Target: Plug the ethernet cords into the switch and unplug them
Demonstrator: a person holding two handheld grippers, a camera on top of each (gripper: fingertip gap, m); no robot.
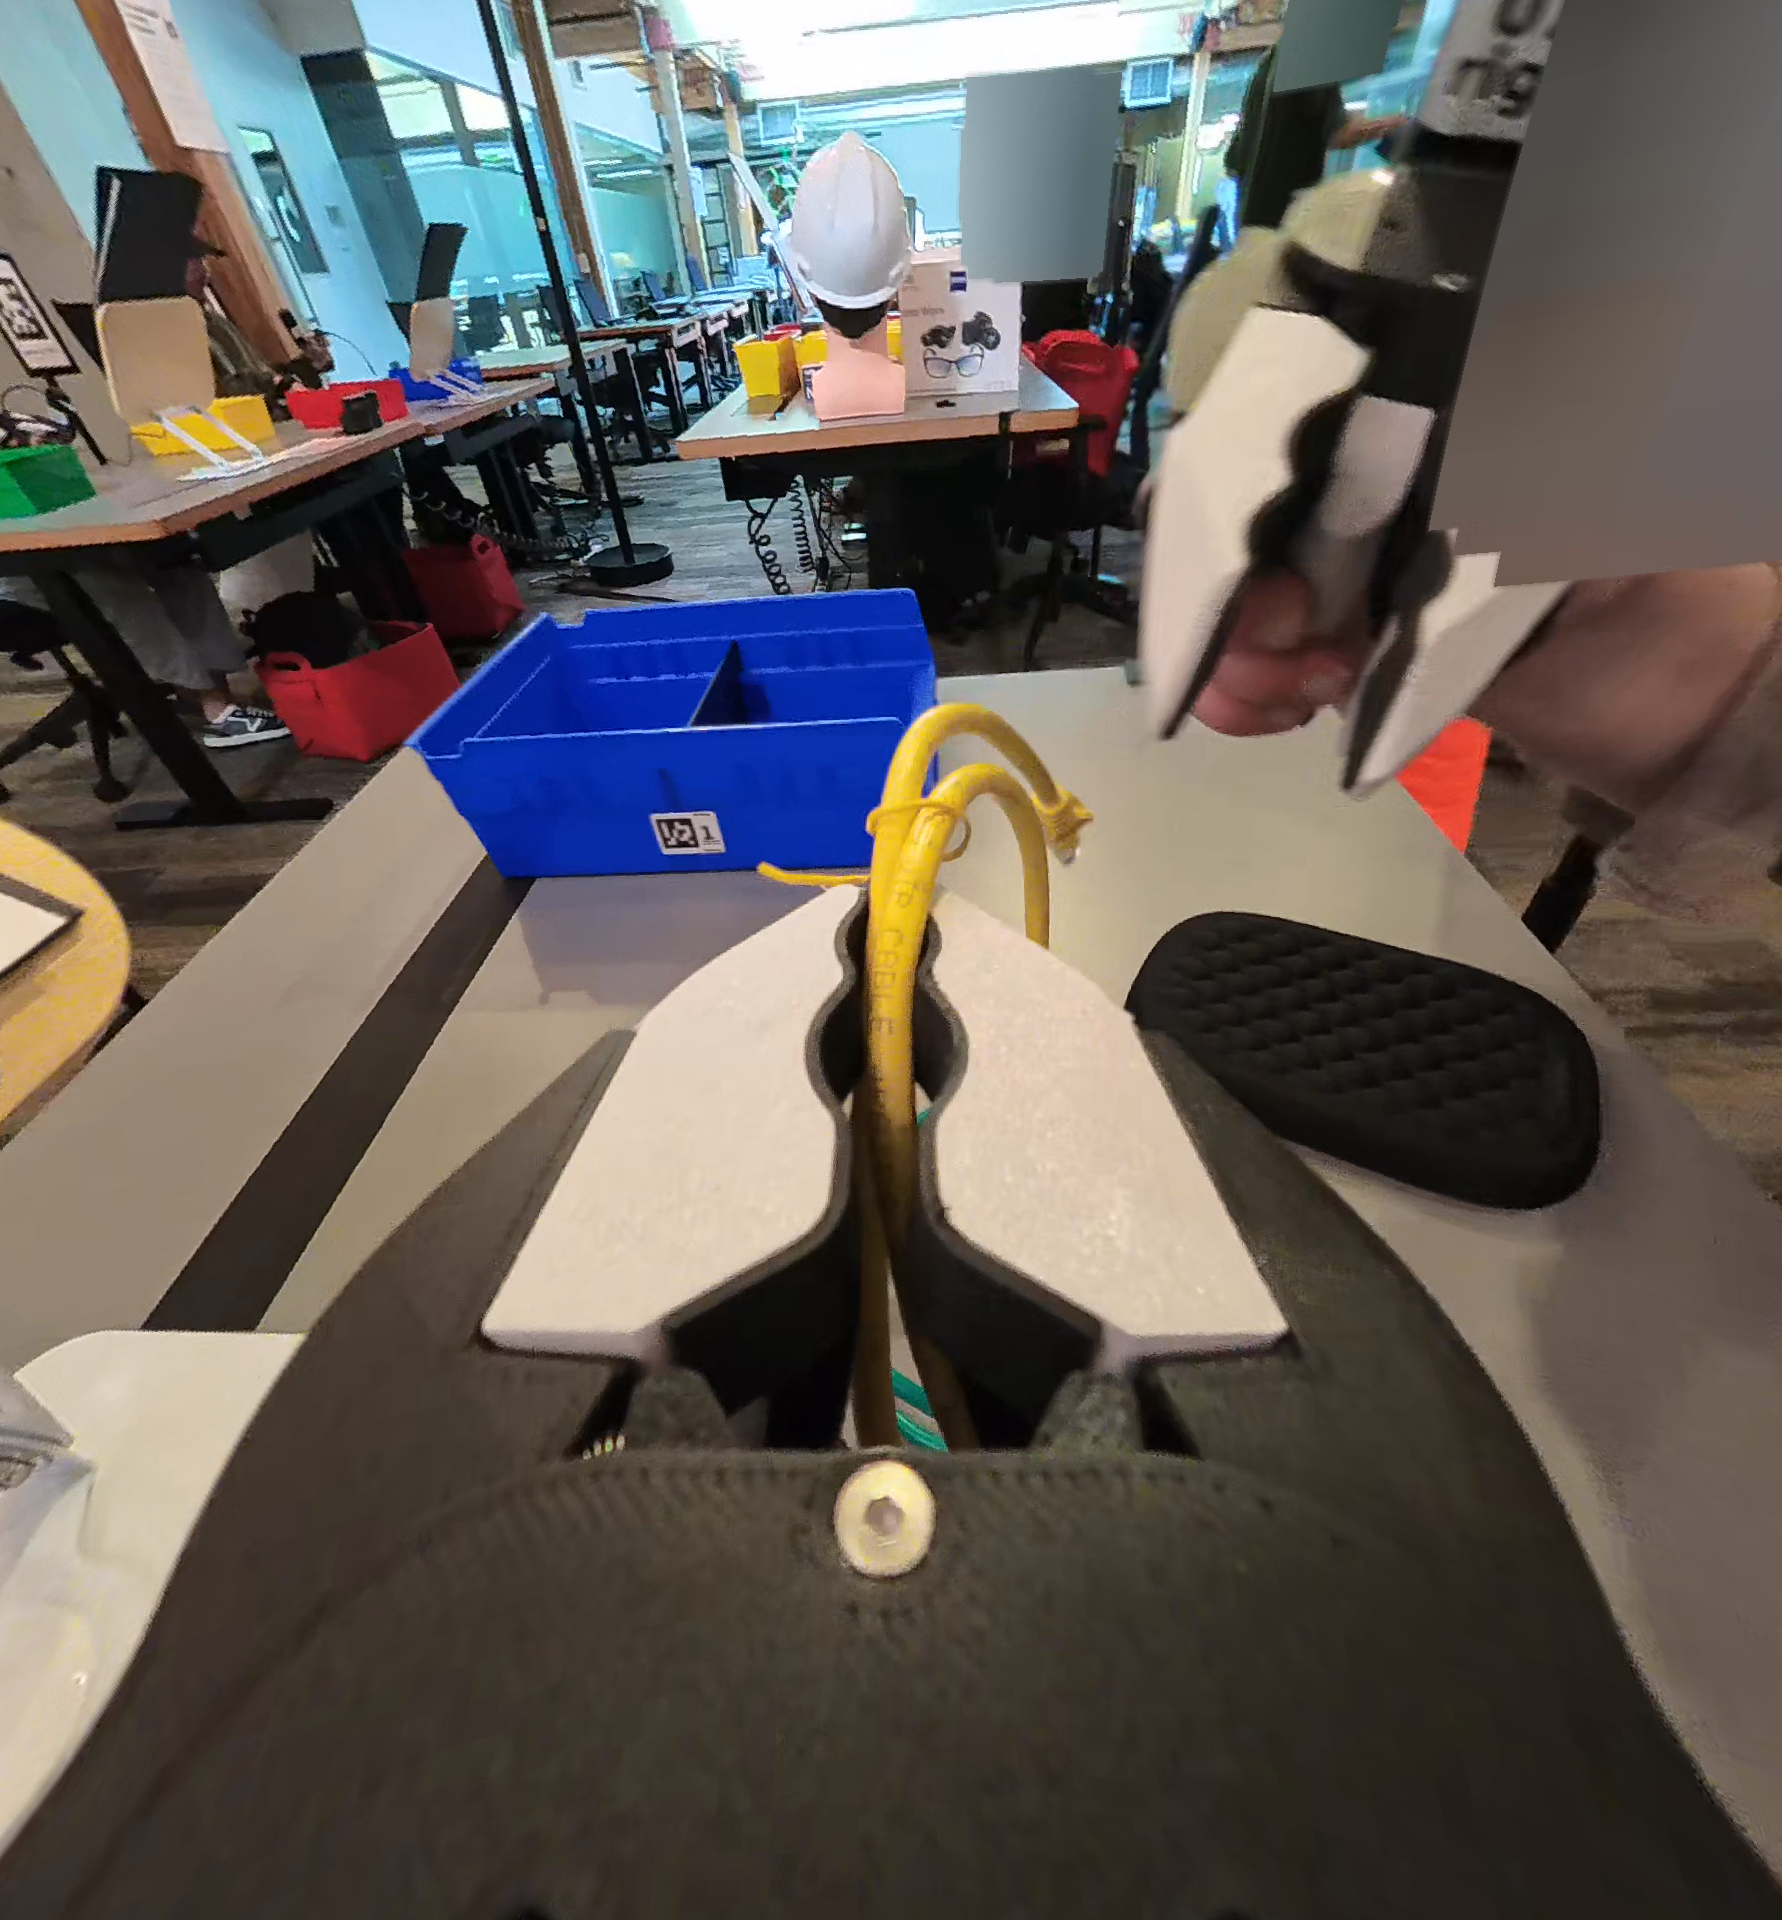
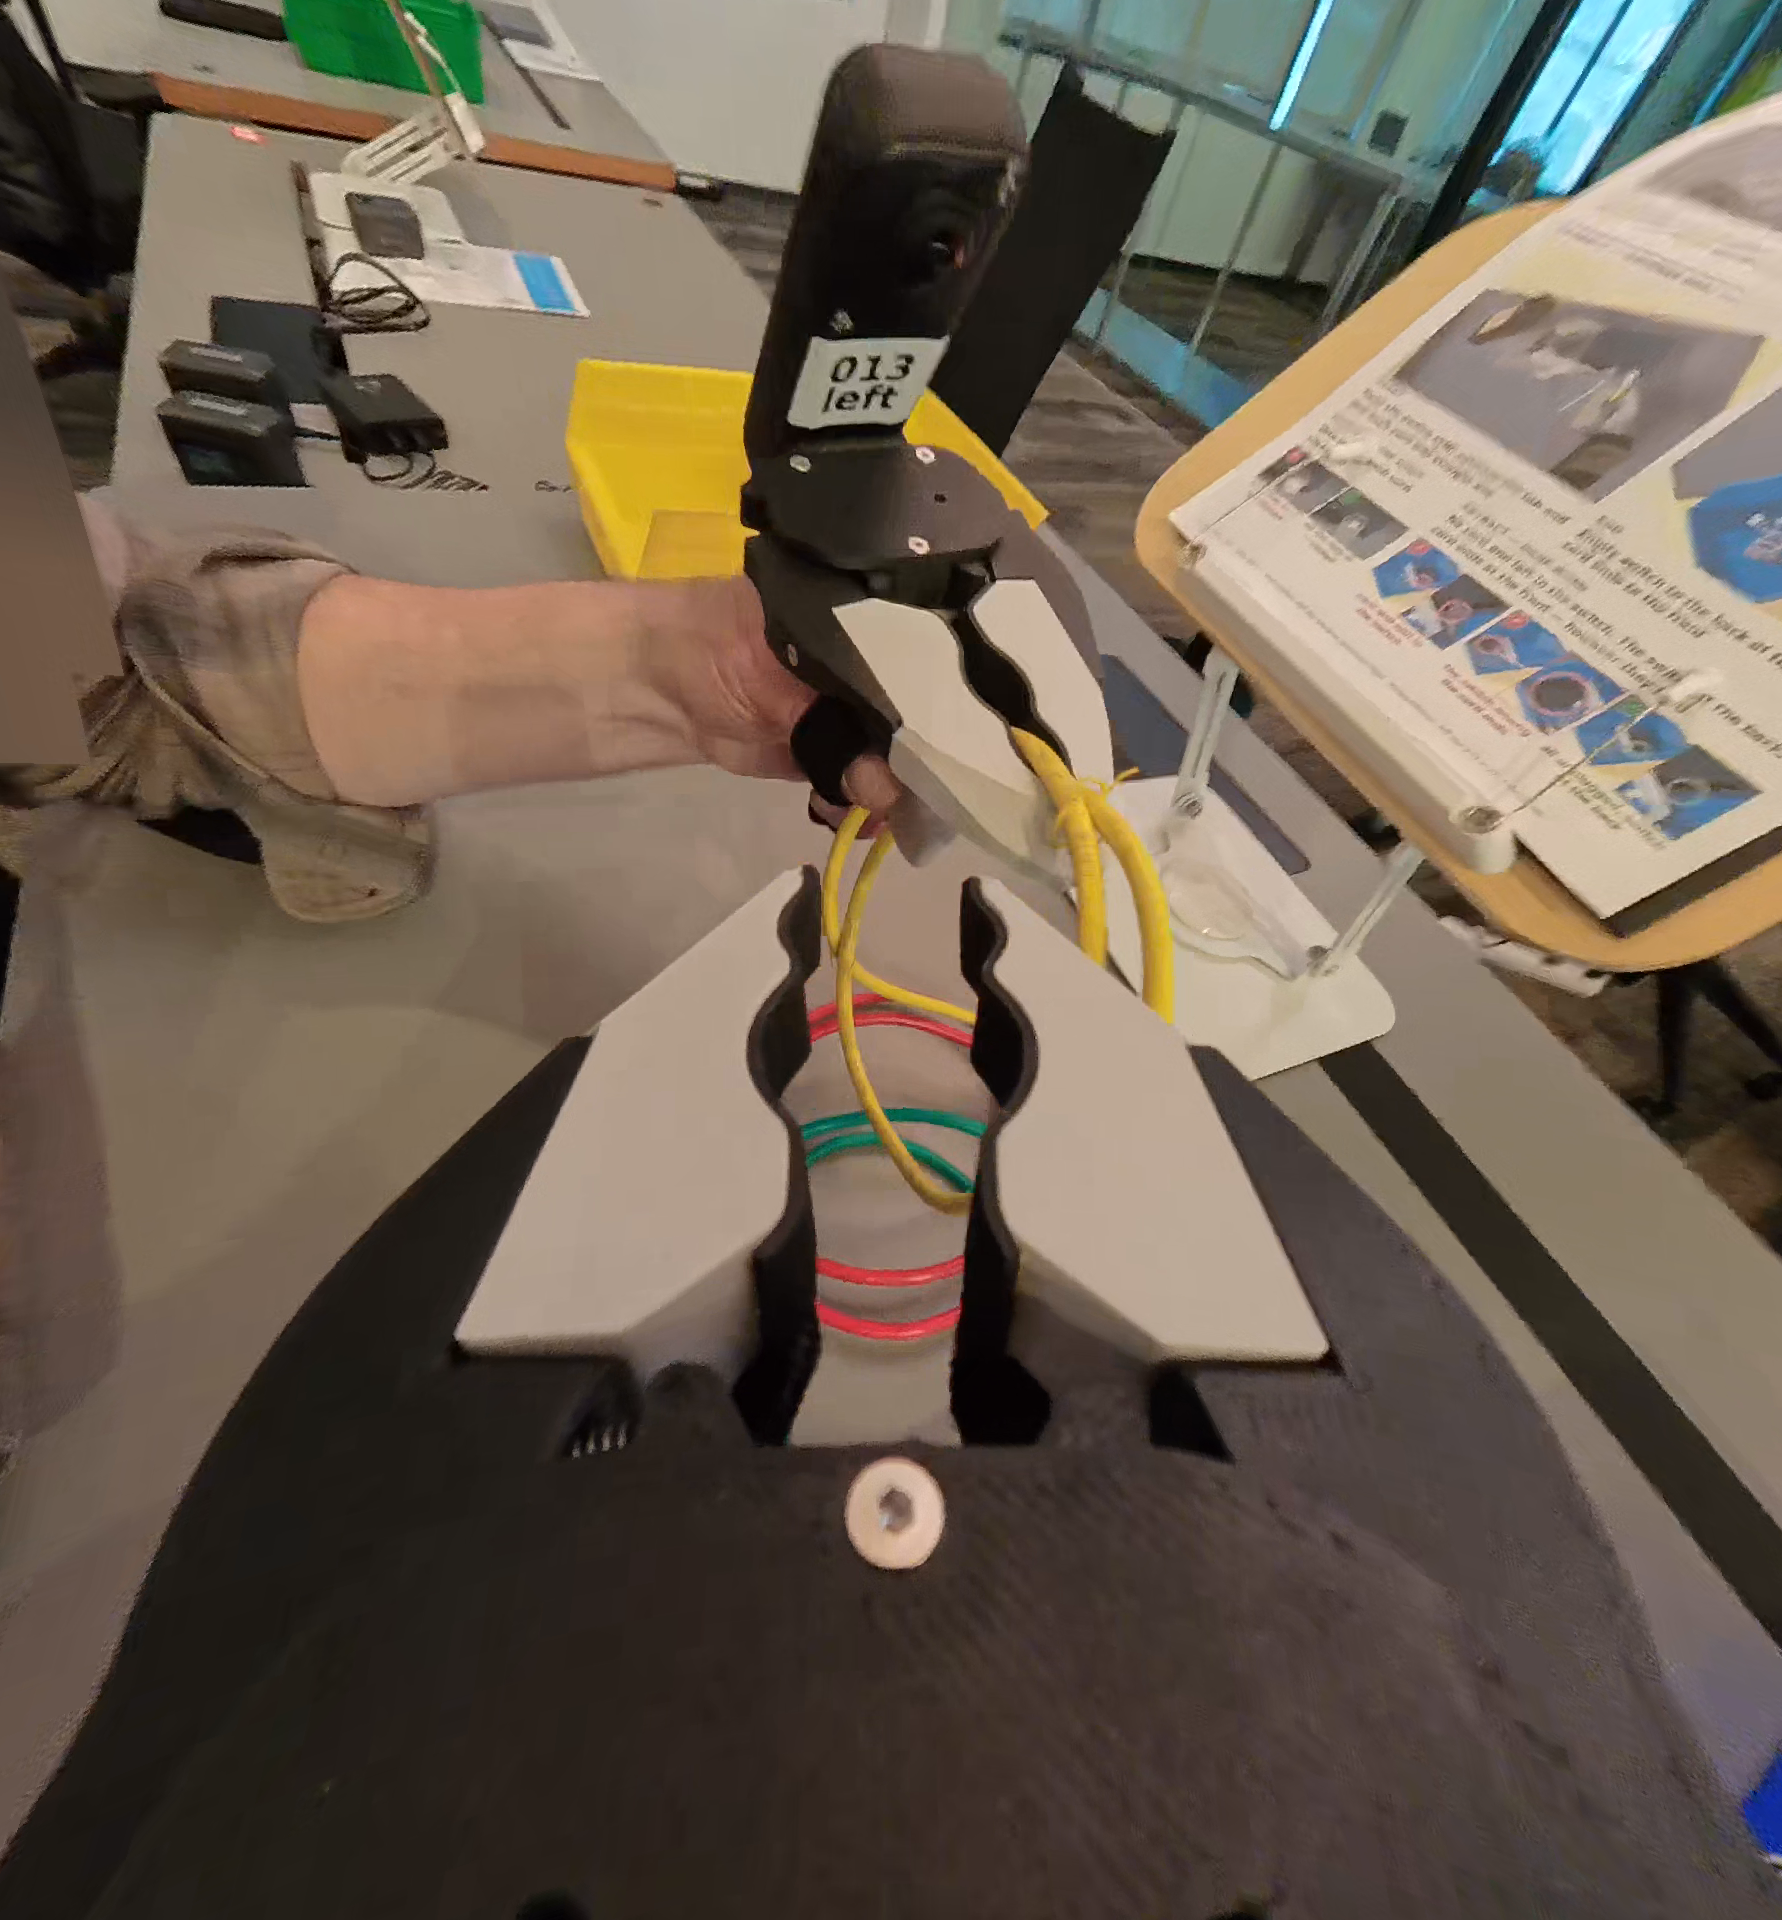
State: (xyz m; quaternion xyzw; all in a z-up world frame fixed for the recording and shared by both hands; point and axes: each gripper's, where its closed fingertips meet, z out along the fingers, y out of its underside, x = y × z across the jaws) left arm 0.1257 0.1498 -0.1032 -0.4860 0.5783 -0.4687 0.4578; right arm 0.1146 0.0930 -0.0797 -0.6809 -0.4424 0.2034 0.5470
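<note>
Left gripper [image 1: 885, 935] clamped tight on coiled yellow ethernet cord [image 1: 892, 997], lifted above grey table [image 1: 1230, 831]; right gripper [image 2: 892, 904] parted, gripping nothing.

yellow cord [image 1: 892, 966] | red cord [image 2: 889, 1270] | green cord [image 2: 892, 1138] | blue bin [image 1: 674, 743] | black pad, honeycomb pattern [image 1: 1370, 1055] | grey table [image 1: 1219, 790] | gripper [image 1: 887, 997] white fingers [image 1: 721, 1122], black body
</note>
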